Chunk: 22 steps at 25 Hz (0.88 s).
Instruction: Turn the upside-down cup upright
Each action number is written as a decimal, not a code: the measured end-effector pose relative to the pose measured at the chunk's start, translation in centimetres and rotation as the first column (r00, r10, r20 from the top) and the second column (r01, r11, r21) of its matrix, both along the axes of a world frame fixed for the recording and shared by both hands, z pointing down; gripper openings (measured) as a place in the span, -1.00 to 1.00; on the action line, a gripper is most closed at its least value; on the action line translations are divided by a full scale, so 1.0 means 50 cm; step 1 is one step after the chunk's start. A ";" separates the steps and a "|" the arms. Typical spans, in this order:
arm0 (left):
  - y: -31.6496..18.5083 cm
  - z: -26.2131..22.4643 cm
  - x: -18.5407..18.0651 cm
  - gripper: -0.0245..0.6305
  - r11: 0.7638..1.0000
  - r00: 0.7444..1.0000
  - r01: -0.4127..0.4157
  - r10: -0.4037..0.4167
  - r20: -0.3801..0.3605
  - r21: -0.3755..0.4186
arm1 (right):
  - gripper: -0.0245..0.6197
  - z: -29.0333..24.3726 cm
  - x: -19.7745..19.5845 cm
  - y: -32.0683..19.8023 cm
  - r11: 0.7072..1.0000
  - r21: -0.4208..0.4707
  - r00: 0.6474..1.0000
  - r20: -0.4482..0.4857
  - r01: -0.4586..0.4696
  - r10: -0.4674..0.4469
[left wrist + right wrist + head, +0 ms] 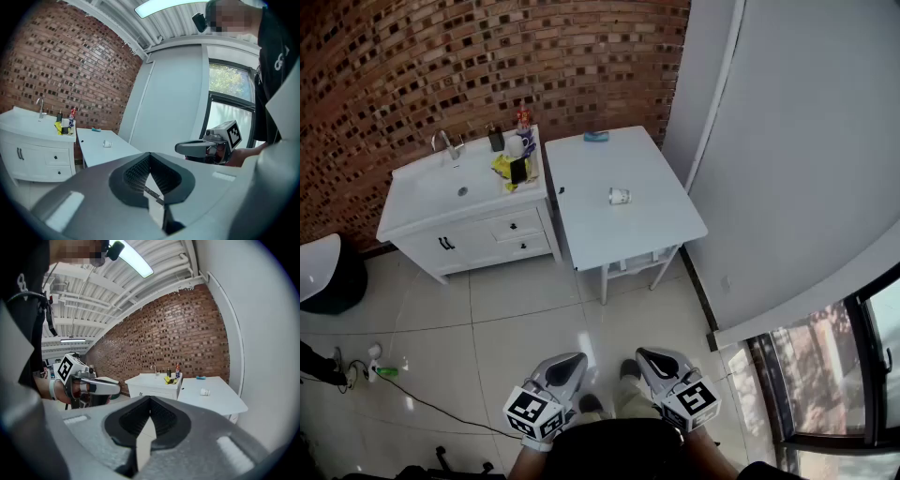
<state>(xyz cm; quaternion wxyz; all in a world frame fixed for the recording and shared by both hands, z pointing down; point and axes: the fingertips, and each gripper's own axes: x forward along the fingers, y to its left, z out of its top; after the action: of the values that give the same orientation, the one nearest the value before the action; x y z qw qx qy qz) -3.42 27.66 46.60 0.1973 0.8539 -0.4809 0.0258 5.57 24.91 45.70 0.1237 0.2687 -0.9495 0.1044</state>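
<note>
Sink cabinet (pixel 422 202) at left; beside it the white desk (pixel 581 216) bears the cup (pixel 620 196) near its middle (too small to read its pose). Below, left tongs (pixel 570 364) and right tongs (pixel 649 357) are closed and empty, well apart from the desk. Step, as judged: the approach; next, near the desk and open one pair around the cup

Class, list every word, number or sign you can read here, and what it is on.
No text is readable.
Bottles beside the white basin: labels too small.
Small white cup on the white table: any print too small.
Black-and-white square patterns on left gripper and right gripper: codes, not words.
White print on the person's black top: cut off.
</note>
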 end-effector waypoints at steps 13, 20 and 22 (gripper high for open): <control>-0.219 -0.032 0.087 -0.88 1.000 0.998 0.016 -0.018 0.061 0.021 | -0.95 -0.002 0.100 -0.247 1.000 -0.021 1.000 -0.016 -0.015 0.015; -0.292 -0.033 0.124 -0.88 0.999 0.996 0.037 -0.038 0.077 0.018 | -0.95 0.009 0.132 -0.320 0.999 -0.027 1.000 0.023 0.021 -0.021; -0.308 -0.035 0.141 -0.88 0.999 0.996 0.034 -0.035 0.080 0.023 | -0.95 0.006 0.142 -0.338 0.999 -0.027 1.000 0.019 0.021 -0.020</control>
<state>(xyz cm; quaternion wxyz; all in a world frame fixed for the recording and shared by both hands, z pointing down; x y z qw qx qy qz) 3.61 12.27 44.82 0.1690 0.8458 -0.5034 0.0516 12.65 8.02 46.01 0.1193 0.2563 -0.9519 0.1185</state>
